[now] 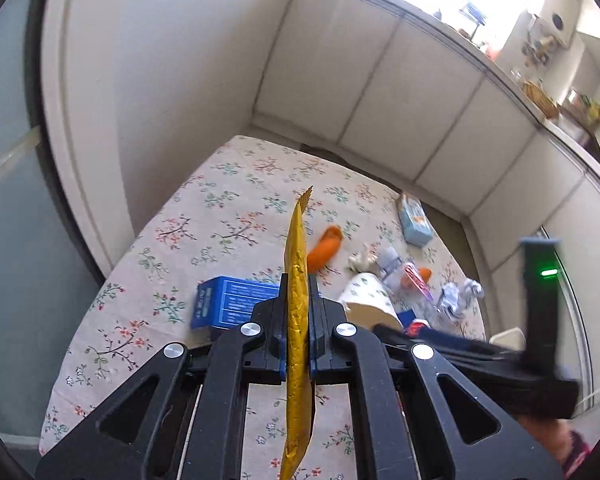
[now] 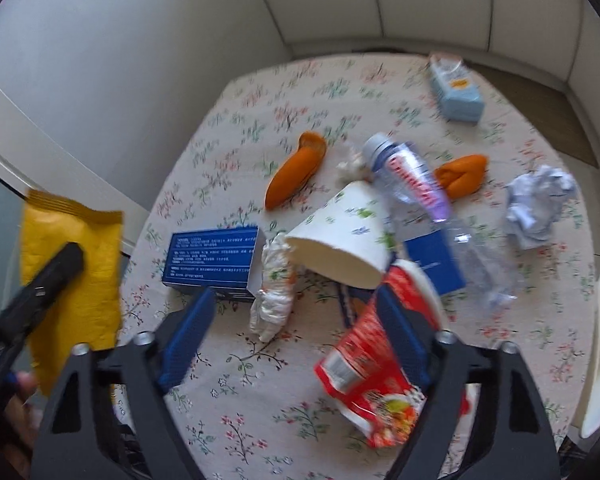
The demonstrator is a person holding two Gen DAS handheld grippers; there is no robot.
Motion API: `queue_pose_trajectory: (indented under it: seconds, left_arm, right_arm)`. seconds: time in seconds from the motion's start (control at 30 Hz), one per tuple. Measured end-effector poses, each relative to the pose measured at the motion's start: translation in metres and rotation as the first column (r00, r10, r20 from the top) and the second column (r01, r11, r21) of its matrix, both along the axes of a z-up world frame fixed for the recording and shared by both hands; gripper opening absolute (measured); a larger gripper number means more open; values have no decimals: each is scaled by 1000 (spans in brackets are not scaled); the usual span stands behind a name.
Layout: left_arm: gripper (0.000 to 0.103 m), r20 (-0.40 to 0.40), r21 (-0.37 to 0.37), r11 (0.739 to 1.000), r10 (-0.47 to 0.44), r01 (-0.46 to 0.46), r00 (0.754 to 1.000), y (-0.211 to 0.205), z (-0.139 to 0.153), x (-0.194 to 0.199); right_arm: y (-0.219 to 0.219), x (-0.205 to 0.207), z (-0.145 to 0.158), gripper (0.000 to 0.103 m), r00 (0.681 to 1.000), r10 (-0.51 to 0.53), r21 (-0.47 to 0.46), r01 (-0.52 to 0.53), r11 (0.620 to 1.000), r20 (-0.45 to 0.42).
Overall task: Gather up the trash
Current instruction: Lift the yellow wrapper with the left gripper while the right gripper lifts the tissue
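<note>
Trash litters the floral tablecloth (image 2: pixel 260 364): blue box (image 2: pixel 214 258), paper cup (image 2: pixel 344 232), bottle (image 2: pixel 416 188), two orange gloves (image 2: pixel 296 168), crumpled paper (image 2: pixel 536 204), carton (image 2: pixel 456 88). Left gripper (image 1: pixel 298 308) is clamped on a yellow wrapper (image 1: pixel 298 280), lifted clear of the table. Right gripper (image 2: pixel 296 344) stands partly parted above a red packet (image 2: pixel 372 376) that lies against its right finger; no grip can be made out.

The left gripper (image 1: pixel 298 320) has its jaws clamped tight and angled downward, while the right gripper (image 2: pixel 296 340) holds its jaws partly apart.
</note>
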State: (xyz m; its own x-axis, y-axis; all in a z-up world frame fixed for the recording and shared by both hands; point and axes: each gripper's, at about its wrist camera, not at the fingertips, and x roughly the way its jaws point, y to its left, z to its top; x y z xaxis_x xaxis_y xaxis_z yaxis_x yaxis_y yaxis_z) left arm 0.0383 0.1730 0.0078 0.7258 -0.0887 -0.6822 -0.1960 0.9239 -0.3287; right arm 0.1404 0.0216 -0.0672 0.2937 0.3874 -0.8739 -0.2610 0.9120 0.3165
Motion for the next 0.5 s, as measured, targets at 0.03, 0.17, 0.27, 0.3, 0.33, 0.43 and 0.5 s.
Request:
queue_pose_trajectory:
  seconds: [0.03, 0.17, 0.27, 0.3, 0.33, 0.43, 0.5]
  left_arm:
    - [6, -3, -9, 1000, 5, -5, 1000, 3, -1, 0]
    - [6, -10, -44, 999, 6, -6, 1000, 10, -4, 1]
    - [7, -8, -63, 998, -2, 1, 1000, 11, -4, 1]
    - [7, -8, -66, 998, -5, 4, 1000, 11, -4, 2]
    - [7, -7, -69, 998, -7, 7, 1000, 11, -4, 2]
    - [7, -9, -77, 997, -3, 3, 1000, 13, -4, 4]
    - [7, -11, -89, 996, 10, -11, 1000, 17, -6, 4]
  right_arm:
    - [5, 3, -6, 63, 1000, -1, -8, 1, 1000, -17]
    - [11, 8, -22, 57, 999, -13, -31, 12, 999, -48]
    - [13, 12, -34, 55, 997, -19, -38, 16, 999, -70]
    - [14, 15, -37, 55, 996, -27, -32, 25, 999, -81]
    - [16, 18, -40, 55, 996, -33, -34, 30, 999, -85]
    - [24, 23, -49, 55, 996, -30, -50, 25, 998, -89]
    - [30, 25, -57, 55, 995, -28, -56, 22, 998, -97]
